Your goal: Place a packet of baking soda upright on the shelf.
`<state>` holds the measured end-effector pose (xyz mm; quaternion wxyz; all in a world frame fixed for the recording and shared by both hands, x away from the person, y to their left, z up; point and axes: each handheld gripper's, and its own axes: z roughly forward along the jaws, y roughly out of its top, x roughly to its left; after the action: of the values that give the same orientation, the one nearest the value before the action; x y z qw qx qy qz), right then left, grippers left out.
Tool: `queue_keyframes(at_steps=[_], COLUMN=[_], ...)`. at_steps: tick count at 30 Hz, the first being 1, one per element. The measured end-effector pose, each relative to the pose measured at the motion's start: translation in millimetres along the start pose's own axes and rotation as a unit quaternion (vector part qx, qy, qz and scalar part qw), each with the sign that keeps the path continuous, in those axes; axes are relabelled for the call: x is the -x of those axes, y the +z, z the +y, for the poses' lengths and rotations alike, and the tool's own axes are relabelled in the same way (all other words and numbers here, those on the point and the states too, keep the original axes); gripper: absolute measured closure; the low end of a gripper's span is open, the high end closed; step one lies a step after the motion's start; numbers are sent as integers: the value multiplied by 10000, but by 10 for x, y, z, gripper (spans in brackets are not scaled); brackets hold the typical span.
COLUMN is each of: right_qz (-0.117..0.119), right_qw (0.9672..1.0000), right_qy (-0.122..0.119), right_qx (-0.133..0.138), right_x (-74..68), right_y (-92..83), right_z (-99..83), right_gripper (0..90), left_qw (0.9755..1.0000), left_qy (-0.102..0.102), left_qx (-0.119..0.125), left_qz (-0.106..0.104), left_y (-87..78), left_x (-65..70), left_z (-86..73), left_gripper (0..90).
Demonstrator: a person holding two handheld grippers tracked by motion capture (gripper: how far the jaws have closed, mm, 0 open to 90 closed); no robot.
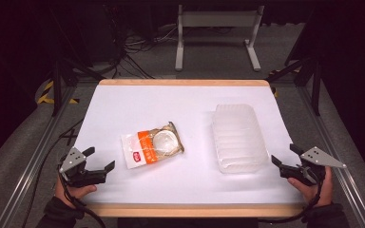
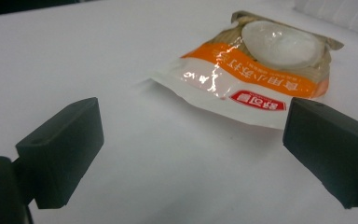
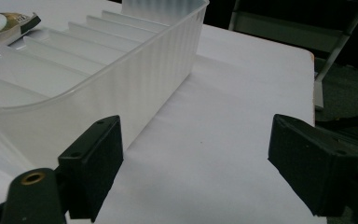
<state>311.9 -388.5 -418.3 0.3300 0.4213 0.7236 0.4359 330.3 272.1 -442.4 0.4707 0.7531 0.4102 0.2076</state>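
One flat plastic food packet [image 1: 152,145], white at one end with an orange band and a clear window showing a round pale item, lies near the centre of the white-topped table [image 1: 138,107]. In the left gripper view the packet [image 2: 256,70] shows white Chinese characters on the orange band and a small red label with white characters, upside down and too blurred to read. One translucent ribbed plastic tub [image 1: 238,137], rectangular and open-topped, stands at about three o'clock from the packet, apart from it. The left gripper [image 1: 99,159], at seven o'clock on the table, has its jaws spread wide around nothing. The right gripper [image 1: 284,156], at four o'clock just beside the tub's near corner, is also spread and holds nothing.
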Motion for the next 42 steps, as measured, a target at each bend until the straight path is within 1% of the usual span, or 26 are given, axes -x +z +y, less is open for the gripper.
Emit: queue_keyframes(at_steps=[1,3,4,6,7,9,10,12,13,14,15,18,20,21,26,29,30,31,32,33,34,35,36,38,39,42], right_qz=[30,38,39,27,26,20,36,60,81,81,105,130,140,145,178,197,198,204,206,206,205,211,211,217,217,239], right_qw=[10000,10000,10000,10000,10000,10000,9999,9999,9998,9998,9997,9997,9996,9996,9995,9994,9994,9994,9994,9994,9994,9994,9994,9994,9994,9993], right_qy=[-14,-41,-38,-55,-44,-53,-63,-96,-99,-99,-136,-141,-137,-144,-159,-173,-178,-192,-191,-191,-184,-179,-175,-169,-158,-149], right_qx=[-14,-42,-57,-74,-83,-71,-70,-118,-152,-152,-167,-169,-202,-204,-210,-234,-234,-225,-225,-225,-230,-230,-232,-228,-233,-234], right_x=[0,-5,-6,-5,-4,-9,-13,-34,-43,-43,-50,-51,-48,-48,-54,-60,-63,-64,-65,-65,-65,-65,-65,-64,-64,-69], right_y=[6,14,16,16,16,18,21,34,38,38,45,51,60,63,60,65,65,65,65,65,66,67,67,68,70,78], right_z=[-5,-15,-18,-19,-18,-10,-6,-12,-16,-16,-18,-20,-30,-32,-30,-32,-31,-31,-30,-30,-31,-31,-31,-31,-31,-31], right_gripper=[187,188,188,189,190,190,191,191,191,191,191,191,191,191,190,190,190,190,190,190,190,190,190,190,190,190], left_qw=[9999,9997,9994,9992,9988,9983,9979,9968,9961,9961,9947,9913,9891,9873,9813,9785,9785,9778,9771,9771,9750,9753,9740,9733,9720,9694], left_qy=[-9,-58,-117,-146,-222,-295,-365,-440,-490,-490,-599,-800,-936,-1010,-1202,-1287,-1282,-1339,-1349,-1349,-1425,-1433,-1490,-1526,-1591,-1745], left_qx=[-105,-189,-303,-331,-411,-407,-422,-466,-541,-541,-607,-797,-820,-855,-873,-964,-1005,-1068,-1130,-1130,-1162,-1141,-1136,-1116,-1098,-1043], left_qz=[7,-116,-120,-158,-166,-303,-324,-476,-488,-488,-571,-670,-791,-883,-1227,-1293,-1267,-1204,-1201,-1201,-1247,-1232,-1277,-1301,-1338,-1373], left_y=[21,47,73,86,91,89,97,125,154,154,187,279,339,367,443,500,521,540,556,556,577,585,587,598,611,649], left_x=[8,17,22,21,17,11,18,23,43,43,62,84,94,105,133,172,182,189,184,184,181,165,160,137,124,90], left_z=[0,-10,-12,-17,-21,-31,-30,-17,-7,-7,-1,32,56,66,113,143,148,151,149,149,141,136,136,138,141,160], left_gripper=[73,90,94,93,94,93,96,125,127,127,127,135,148,156,161,161,161,161,165,170,170,171,174,177,179,178])
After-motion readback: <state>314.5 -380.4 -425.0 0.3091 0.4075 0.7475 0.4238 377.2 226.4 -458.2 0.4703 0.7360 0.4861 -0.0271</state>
